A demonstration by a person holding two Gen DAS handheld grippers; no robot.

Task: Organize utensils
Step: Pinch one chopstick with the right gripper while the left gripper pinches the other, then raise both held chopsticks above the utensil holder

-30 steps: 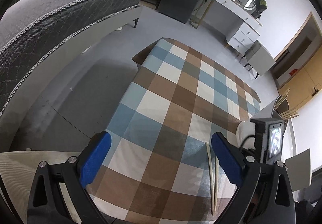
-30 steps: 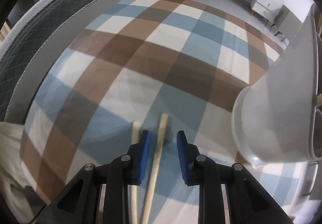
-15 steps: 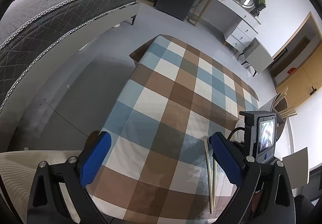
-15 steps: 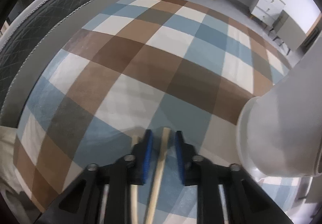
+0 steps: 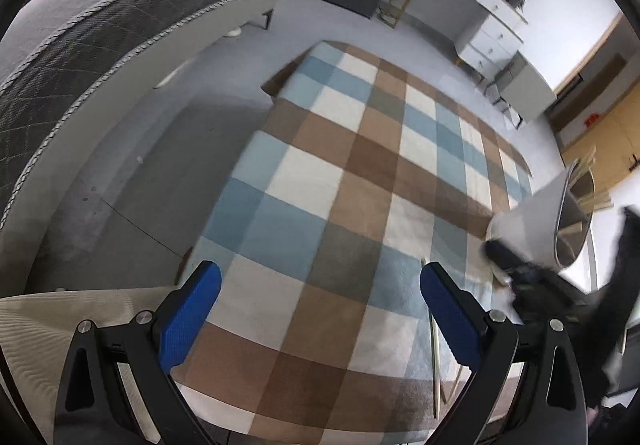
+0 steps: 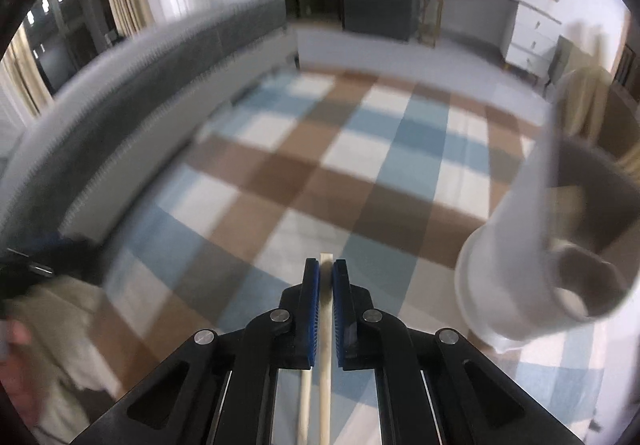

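the checked counter (image 5: 360, 173) lies bare across its middle and far end, open to a hand from the near edge. at its right side a white holder (image 6: 516, 245) stands tilted, with sticks (image 5: 588, 197) jutting from its mouth, and blocks that side. one chopstick (image 5: 434, 341) lies flat near the right front corner, just beside the left gripper's (image 5: 320, 309) right finger. the right gripper (image 6: 326, 285) crowds the space in front of the holder. left of the counter runs a strip of bare floor (image 5: 160, 173), then the bed (image 5: 100, 45) walls that side.
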